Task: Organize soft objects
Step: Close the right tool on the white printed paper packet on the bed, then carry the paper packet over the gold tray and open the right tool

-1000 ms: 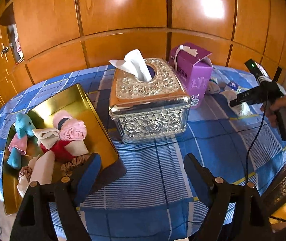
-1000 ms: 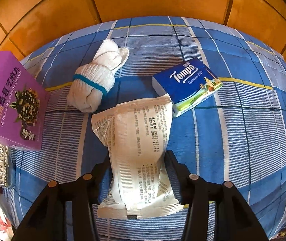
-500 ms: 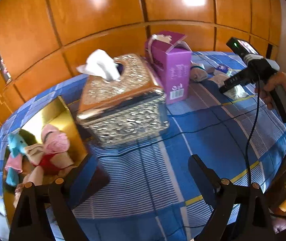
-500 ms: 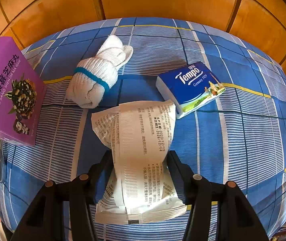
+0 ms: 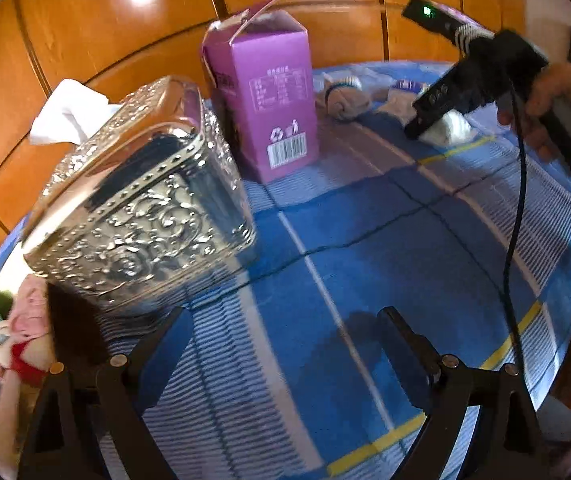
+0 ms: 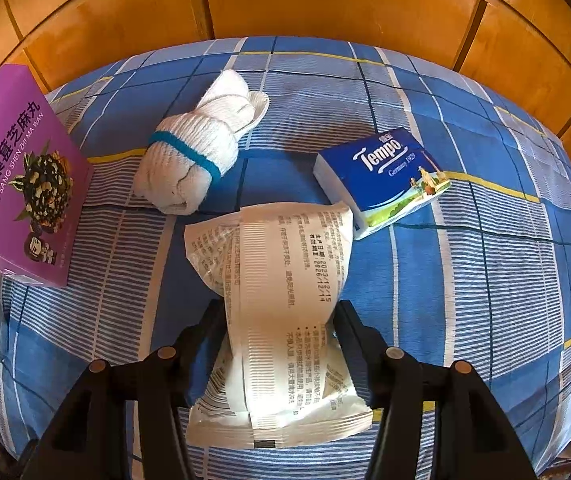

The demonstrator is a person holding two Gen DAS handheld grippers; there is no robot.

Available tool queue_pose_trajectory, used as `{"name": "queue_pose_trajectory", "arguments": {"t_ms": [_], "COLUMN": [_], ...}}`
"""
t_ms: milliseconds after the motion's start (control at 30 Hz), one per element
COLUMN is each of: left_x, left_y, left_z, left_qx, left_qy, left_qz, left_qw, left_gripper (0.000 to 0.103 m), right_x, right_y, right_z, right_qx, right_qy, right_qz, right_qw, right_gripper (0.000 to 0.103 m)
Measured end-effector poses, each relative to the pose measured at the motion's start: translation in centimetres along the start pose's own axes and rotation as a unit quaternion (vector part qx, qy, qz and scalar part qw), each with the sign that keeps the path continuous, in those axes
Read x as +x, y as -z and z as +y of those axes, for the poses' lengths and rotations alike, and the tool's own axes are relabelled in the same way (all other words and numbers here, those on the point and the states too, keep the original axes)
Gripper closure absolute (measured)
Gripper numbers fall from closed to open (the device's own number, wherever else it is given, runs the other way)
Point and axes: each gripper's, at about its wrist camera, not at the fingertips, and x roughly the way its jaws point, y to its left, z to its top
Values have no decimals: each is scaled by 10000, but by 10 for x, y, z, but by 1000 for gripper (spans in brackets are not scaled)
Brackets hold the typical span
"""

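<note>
Your right gripper pinches the white packet on the tabletop, near the sock roll. Next, lift it clear. Your left gripper hangs wide, empty.

Blue plaid, orange wood, silver and purple

Blue checked tablecloth with white stripes and thin yellow lines; glossy orange-brown wood panels behind. Silver embossed tissue box, floral relief, white tissue on top. Purple carton with white print and barcode, dark berries pictured on its front. White rolled sock with a teal band. Deep-blue Tempo tissue pack, white lettering, green landscape strip. White wrapper with black print. Black gripper fingers. Pink, red, turquoise plush toys.
</note>
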Motion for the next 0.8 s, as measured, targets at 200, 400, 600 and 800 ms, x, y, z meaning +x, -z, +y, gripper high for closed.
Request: {"name": "queue_pose_trajectory", "arguments": {"t_ms": [200, 400, 600, 800], "left_x": [10, 4, -11, -48], "left_y": [6, 4, 2, -4], "left_z": [20, 16, 17, 41], "left_qx": [-785, -726, -544, -835], "left_qy": [361, 341, 460, 388], "left_qz": [89, 30, 43, -231], "left_qw": [9962, 9968, 9974, 9955], "left_gripper": [0, 16, 49, 49], "right_x": [0, -3, -8, -33], "right_y": [1, -1, -4, -16], "right_z": [1, -6, -26, -35], "right_qx": [-43, 130, 570, 750], "right_qy": [32, 9, 293, 287], "right_qz": [-41, -107, -265, -468], "right_qw": [10000, 9999, 9976, 9957], "right_gripper": [51, 59, 67, 67]}}
